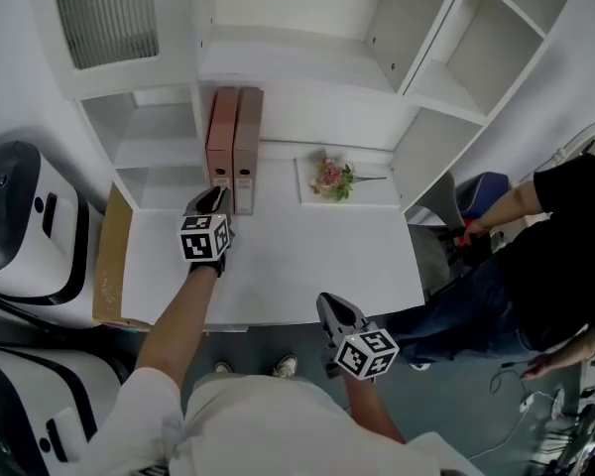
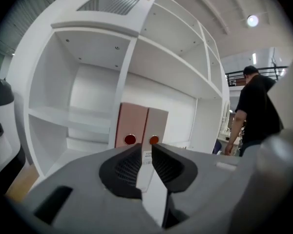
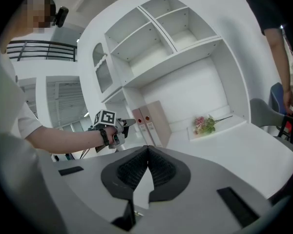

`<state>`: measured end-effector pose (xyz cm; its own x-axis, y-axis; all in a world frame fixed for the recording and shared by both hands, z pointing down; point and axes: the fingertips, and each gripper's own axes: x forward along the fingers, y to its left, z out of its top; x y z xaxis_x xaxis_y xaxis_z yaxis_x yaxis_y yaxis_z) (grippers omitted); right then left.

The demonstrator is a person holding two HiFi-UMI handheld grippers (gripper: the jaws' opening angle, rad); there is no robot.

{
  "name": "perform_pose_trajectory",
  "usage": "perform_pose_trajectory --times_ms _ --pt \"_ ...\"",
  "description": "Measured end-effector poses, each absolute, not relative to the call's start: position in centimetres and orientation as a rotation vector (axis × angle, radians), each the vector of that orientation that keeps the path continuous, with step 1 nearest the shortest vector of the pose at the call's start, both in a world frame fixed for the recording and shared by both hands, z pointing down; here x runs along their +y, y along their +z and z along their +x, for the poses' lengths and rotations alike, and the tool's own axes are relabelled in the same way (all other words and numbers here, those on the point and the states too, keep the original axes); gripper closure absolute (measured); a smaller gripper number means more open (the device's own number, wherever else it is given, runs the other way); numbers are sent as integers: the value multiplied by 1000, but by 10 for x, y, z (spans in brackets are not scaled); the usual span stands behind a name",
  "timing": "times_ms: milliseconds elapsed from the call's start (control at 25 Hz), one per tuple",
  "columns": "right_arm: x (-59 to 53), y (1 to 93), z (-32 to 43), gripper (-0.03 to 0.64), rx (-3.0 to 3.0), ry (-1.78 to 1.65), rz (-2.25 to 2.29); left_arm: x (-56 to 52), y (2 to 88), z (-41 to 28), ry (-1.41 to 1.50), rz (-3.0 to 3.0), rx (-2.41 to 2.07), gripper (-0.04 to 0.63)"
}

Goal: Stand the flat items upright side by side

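Observation:
Two flat binders stand upright side by side at the back of the white desk [image 1: 307, 256]: a pink binder [image 1: 221, 142] [image 2: 132, 125] on the left and a taupe binder [image 1: 247, 142] [image 2: 157, 123] touching it on the right. My left gripper [image 1: 211, 199] [image 2: 146, 149] sits just in front of their lower ends. Its jaws stand a narrow gap apart with nothing gripped; the binders' spines show beyond the gap. My right gripper [image 1: 329, 305] [image 3: 147, 149] hangs off the desk's front edge, shut and empty. It sees the left gripper [image 3: 128, 124] beside the binders [image 3: 156, 121].
A small bunch of pink flowers [image 1: 329, 178] [image 3: 205, 124] lies on a white tray at the desk's back right. White shelf compartments [image 1: 144, 137] flank the desk. A cardboard sheet [image 1: 109, 256] leans at the left edge. A person in black [image 1: 560, 256] stands to the right.

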<state>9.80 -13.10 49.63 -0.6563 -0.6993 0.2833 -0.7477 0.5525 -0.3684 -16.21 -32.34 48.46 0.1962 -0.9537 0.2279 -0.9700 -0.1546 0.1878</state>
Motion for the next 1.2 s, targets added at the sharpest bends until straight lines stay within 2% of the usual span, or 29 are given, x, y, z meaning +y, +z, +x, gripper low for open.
perform_pose_trajectory --times_ms 160,360,680,960,1200 --pt "-135 496 66 615 -2722 712 1140 -288 468 -186 -19 2215 -1799 575" --pt "-145 489 22 615 -2783 759 1011 -223 466 -208 -48 2262 -1723 580" --pt "-158 450 -43 615 -2905 811 846 -154 444 -256 54 2328 -1879 580" --pt "-163 408 -59 615 -2995 640 841 -120 392 -291 23 2351 -2026 580" --pt "-162 384 -39 615 -3007 494 860 -101 368 -308 -51 2335 -2077 580"
